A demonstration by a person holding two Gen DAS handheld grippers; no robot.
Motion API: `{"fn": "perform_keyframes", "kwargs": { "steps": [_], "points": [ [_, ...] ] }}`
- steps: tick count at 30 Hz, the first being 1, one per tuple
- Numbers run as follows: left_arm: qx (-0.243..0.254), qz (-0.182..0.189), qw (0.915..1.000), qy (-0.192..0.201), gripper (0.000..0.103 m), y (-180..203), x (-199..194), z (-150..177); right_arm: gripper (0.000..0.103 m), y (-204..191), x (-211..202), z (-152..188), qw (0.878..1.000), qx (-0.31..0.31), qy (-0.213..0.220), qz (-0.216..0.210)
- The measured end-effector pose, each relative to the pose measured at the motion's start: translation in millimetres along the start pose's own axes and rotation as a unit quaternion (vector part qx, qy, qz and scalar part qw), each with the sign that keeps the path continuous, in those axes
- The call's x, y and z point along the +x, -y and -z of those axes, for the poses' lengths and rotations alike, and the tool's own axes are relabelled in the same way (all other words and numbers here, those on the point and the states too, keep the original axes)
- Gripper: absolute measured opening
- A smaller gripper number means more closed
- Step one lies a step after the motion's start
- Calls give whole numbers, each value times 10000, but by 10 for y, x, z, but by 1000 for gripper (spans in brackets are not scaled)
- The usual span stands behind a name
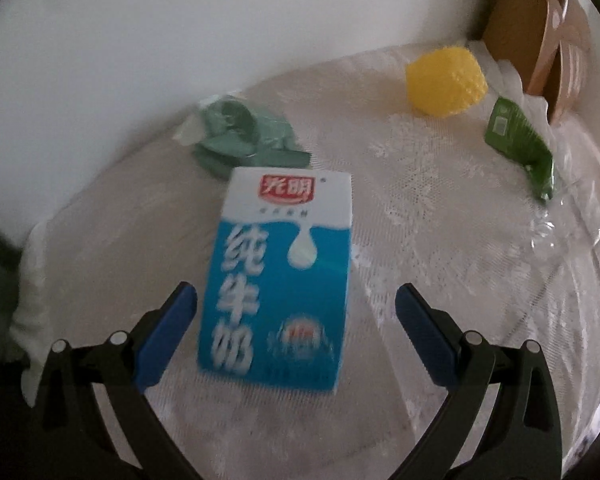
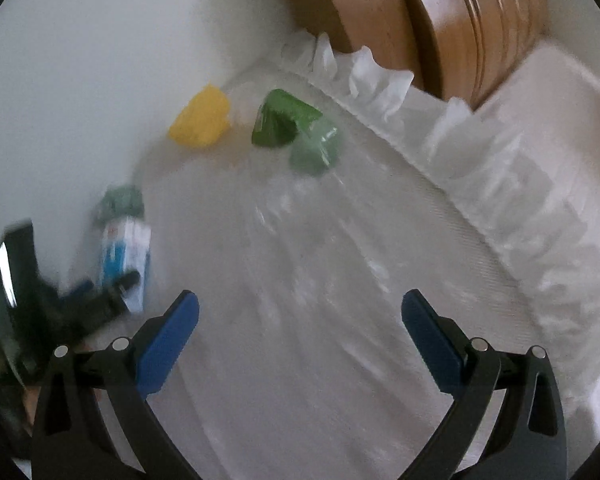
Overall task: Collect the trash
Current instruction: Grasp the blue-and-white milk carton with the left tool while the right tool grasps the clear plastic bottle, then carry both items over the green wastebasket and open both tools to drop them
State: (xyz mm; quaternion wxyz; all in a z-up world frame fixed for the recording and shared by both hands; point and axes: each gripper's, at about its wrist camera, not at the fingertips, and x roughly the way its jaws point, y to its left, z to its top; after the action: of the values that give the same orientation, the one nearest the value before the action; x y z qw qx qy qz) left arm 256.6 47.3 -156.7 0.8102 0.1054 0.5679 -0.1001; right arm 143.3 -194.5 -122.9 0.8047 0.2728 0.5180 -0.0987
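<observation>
Your left gripper (image 1: 296, 304) stands wide around the blue-and-white cardboard milk carton (image 1: 280, 276), ready to grasp; your right gripper (image 2: 300, 312) waits wide, empty.

Both views are dim and greyish, with soft, weak shadows and black fisheye corners that bend the edges. The right wrist view is smeared by motion blur; in the left, the milk carton (image 1: 278, 280) print blurs slightly.

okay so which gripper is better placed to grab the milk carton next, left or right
Left. The left gripper is open with the milk carton lying right between its fingers. The right gripper is open over bare tablecloth, and from there the carton sits well off to its left.
</observation>
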Motion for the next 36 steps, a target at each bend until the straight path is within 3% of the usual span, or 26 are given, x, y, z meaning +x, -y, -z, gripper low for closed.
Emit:
{"fn": "perform_keyframes", "kwargs": {
  "steps": [2, 5, 10, 16, 21, 31, 36],
  "points": [
    [75, 80, 9999, 4, 79, -2, 70, -53, 101, -50, 154, -78, 9994, 331, 3, 49],
    [85, 71, 9999, 8, 66, -49, 138, -102, 101, -104, 305, -173, 9970, 749, 106, 183],
    [-107, 426, 9990, 28, 65, -202, 129, -119, 101, -128, 514, -316, 9900, 1338, 241, 369],
    [-132, 517, 9979, 354, 65, -348, -90, 50, 100, -143, 632, -450, 9844, 1613, 472, 526],
    [-184, 493, 9969, 583, 65, -385, -352, 309, 67, -88, 678, -488, 9861, 1555, 438, 386],
    [-479, 492, 9959, 591, 65, -365, -637, 717, 66, 111, 373, -182, 9916, 1199, 451, -174],
    [-439, 500, 9957, 642, 65, -317, -925, 1049, 66, 193, -50, 209, 9962, 554, 403, -533]
  ]
}}
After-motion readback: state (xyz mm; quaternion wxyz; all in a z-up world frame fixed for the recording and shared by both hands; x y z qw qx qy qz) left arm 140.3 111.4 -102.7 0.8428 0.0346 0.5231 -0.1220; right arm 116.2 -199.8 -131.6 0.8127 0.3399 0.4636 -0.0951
